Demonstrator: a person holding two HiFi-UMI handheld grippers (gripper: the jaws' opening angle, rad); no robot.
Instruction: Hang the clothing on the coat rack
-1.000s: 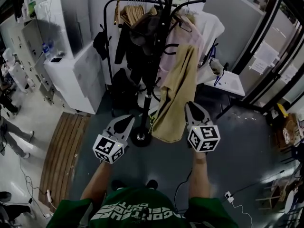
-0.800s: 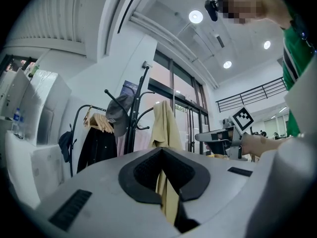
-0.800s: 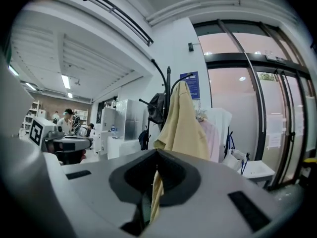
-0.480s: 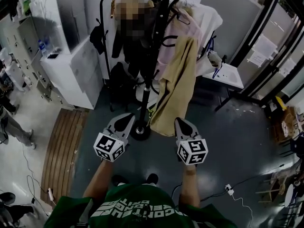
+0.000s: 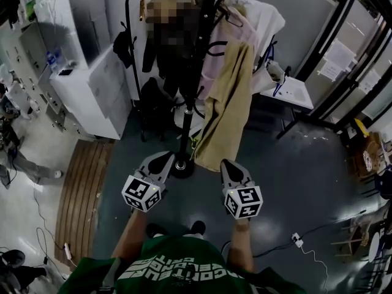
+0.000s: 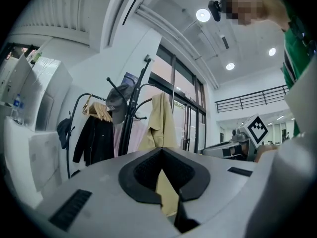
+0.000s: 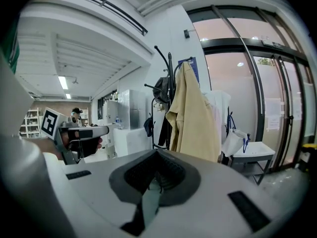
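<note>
Left tongs (image 5: 166,158) and right tongs (image 5: 225,163): both clenched, nothing in them, held side by side and apart. Just beyond the tips, a beige coat (image 5: 228,103) hangs on the black coat rack (image 5: 197,66). The rack's foot is near the left tips, on the grey floor (image 5: 288,182).

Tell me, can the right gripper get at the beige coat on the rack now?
Probably yes: nothing stands between the right gripper and the beige coat, whose hem hangs just ahead. Its jaws are shut, so they must open first.
</note>
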